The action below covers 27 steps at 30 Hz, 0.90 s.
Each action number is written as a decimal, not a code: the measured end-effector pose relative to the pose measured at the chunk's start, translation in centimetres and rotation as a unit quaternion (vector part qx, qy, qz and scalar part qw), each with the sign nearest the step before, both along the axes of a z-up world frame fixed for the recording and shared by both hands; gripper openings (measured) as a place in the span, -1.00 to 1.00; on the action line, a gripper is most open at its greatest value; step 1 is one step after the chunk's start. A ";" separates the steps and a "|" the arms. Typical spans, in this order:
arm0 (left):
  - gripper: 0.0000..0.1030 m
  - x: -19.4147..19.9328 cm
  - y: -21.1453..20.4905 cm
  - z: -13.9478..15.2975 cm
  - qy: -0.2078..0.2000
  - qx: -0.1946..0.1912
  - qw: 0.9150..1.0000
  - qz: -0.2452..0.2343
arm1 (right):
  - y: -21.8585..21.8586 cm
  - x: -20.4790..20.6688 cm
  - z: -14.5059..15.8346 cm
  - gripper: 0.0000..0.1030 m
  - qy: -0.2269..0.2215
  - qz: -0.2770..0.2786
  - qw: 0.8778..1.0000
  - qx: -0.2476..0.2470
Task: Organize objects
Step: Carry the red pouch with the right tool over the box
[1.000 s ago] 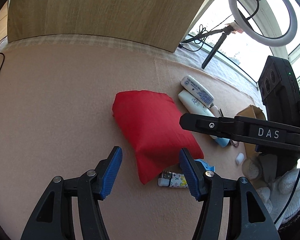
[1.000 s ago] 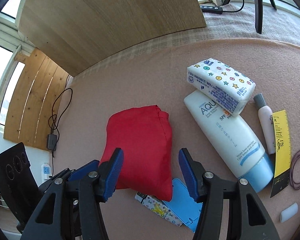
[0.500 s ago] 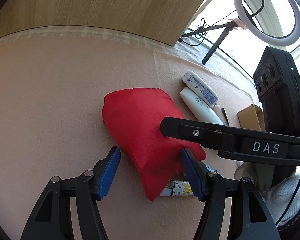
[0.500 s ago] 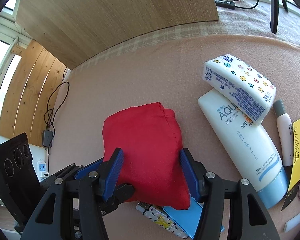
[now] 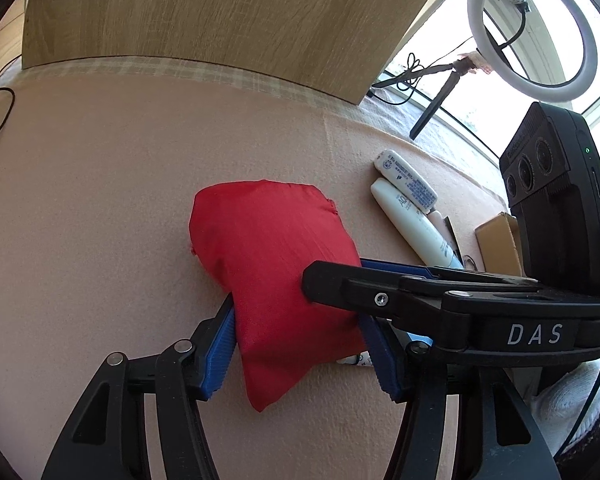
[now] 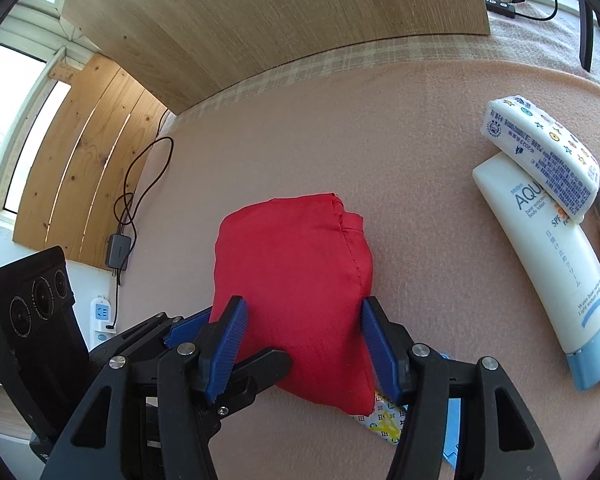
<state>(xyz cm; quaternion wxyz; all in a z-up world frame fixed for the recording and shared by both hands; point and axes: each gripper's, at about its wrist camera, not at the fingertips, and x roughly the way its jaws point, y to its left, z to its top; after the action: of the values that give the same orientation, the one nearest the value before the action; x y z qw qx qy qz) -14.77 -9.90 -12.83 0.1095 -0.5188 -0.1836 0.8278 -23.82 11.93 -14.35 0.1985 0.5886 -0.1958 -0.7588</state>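
A soft red fabric pouch [image 5: 272, 264] lies on a pink felt-covered table [image 5: 100, 184], its long axis running away from the person, the stitched, gathered end farthest off and a pointed corner nearest. Both handheld claws reach in over its near end from nearly the same side. The left gripper [image 5: 300, 354] straddles the pouch, a blue pad touching or just beside each flank; its jaws stand apart at about the pouch's width, not pinched in. The right gripper [image 6: 300, 344] does the same a little farther in, jaws also spread, pads [image 6: 228, 344] against the cloth on either side without visibly denting it. In the left view the right gripper crosses from the right, printed "DAS" in white. Neither hand looks clearly nearer; whichever squeezes first would likely catch the pouch across its narrow width. Well to the right lie a white tube [image 6: 548, 264] with a pale blue cap, reading "AQUA", "SPF" and "Water base sunscreen", plus Japanese characters, and, resting on its upper end, a white tissue pack [image 6: 540, 152] dotted with coloured stars and circles, blue small print too fine to read. A patterned wrapper [image 6: 382, 424] peeks from under the pouch's near edge.
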 end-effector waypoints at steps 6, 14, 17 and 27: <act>0.21 3.6 1.1 0.8 0.010 -0.006 1.000 -0.005 | 0.1 2.3 0.2 0.08 0.004 0.001 1.000 -0.004; 0.21 8.0 3.4 2.6 0.022 -0.006 1.000 -0.017 | 1.4 7.1 1.4 0.08 0.024 0.007 1.000 -0.005; 0.21 8.8 5.0 3.8 0.033 -0.008 0.999 -0.027 | 2.9 9.2 2.7 0.08 0.036 -0.011 0.999 -0.012; 0.21 9.8 12.6 7.9 0.078 -0.023 0.992 -0.095 | 7.8 14.0 7.1 0.08 0.086 -0.060 0.994 0.014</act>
<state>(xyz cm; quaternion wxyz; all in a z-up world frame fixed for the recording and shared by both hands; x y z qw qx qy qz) -4.97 2.70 -4.95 0.1899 -0.4699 -0.1052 0.8556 -9.81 19.73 -7.22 0.1600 0.5114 -0.2023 -0.8197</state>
